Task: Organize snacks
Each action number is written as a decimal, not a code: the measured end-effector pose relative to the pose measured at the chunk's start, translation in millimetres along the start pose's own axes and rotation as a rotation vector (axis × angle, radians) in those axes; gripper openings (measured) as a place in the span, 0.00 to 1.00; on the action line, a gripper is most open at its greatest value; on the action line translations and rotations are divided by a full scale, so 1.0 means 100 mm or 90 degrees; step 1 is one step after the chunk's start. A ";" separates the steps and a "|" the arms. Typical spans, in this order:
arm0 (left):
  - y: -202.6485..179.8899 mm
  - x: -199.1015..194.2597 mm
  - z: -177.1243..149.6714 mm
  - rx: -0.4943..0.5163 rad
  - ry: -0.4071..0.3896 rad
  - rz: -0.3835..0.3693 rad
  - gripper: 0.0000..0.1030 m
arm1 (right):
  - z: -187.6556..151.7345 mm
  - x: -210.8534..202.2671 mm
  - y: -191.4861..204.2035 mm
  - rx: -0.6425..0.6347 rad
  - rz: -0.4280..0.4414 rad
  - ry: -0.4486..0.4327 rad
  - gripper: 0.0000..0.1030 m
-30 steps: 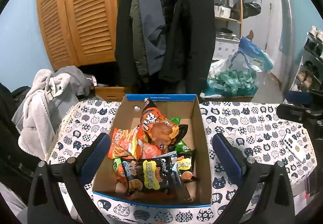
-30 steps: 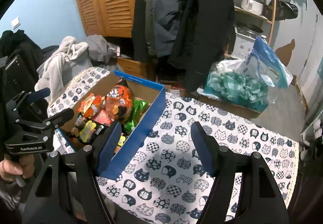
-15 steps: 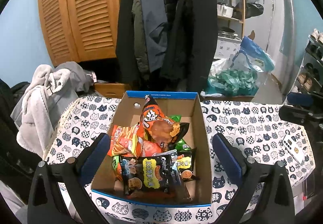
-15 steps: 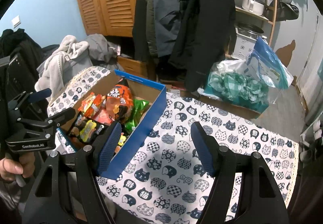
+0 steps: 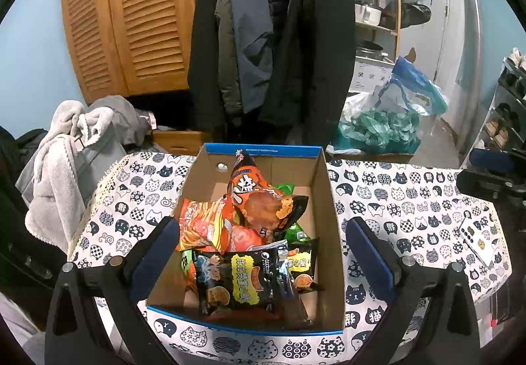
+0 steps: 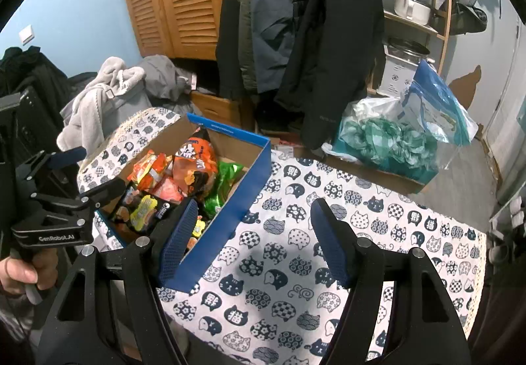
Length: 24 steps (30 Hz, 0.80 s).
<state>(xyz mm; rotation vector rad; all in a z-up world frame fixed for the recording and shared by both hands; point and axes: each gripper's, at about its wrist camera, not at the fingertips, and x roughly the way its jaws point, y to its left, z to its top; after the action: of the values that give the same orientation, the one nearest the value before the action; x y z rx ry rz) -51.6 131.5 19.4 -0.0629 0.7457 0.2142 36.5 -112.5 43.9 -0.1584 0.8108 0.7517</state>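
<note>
The left gripper (image 5: 259, 253) has crept closer over the box (image 5: 332, 220), where the snack bags (image 5: 243, 233) sit piled and unsorted, and both it and the right gripper (image 6: 253, 238) hold empty fingers wide apart.

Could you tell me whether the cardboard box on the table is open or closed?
Open: the cardboard box has no lid, and snack bags lie piled inside, exposed.

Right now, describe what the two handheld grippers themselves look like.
Both are matte black angular frames with silver bolt heads. The left gripper and right gripper carry dark-blue textured pads on their fingers. The left one's body bears white lettering reading GenRobot.AI, and a bare hand grips its handle.
</note>
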 end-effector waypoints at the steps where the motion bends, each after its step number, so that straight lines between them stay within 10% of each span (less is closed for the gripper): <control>1: 0.01 0.00 0.00 -0.001 0.001 -0.001 0.99 | 0.00 0.00 0.00 -0.001 0.001 0.001 0.68; 24: -0.02 0.03 -0.01 0.002 0.013 -0.009 0.99 | 0.00 0.00 0.00 -0.002 0.001 0.001 0.68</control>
<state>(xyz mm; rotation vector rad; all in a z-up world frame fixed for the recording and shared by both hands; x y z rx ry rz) -49.3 130.2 16.7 -0.0681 0.7657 0.1990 36.4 -112.7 44.0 -0.1611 0.8121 0.7548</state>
